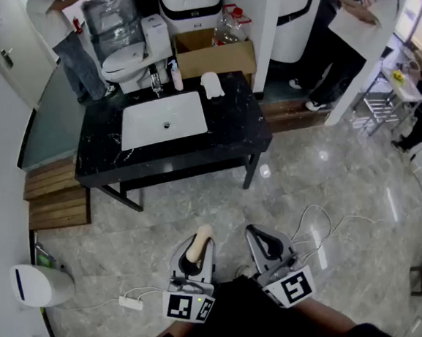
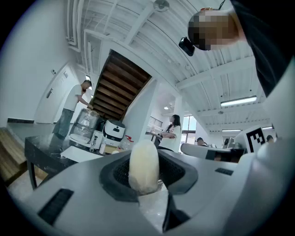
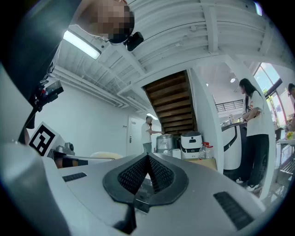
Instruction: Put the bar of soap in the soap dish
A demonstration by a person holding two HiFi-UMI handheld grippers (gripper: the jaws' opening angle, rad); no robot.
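The bar of soap [image 1: 200, 243] is already picked up, clamped between the fingers of the left gripper [image 1: 196, 239] over the floor. It is well apart from the black tabletop [image 1: 237, 132], so carrying and placing remain; I cannot pick out the soap dish. The right gripper [image 3: 148, 171] has its fingers pressed together on nothing, and the soap's long axis runs along the left fingers, free end pointing toward the tabletop.
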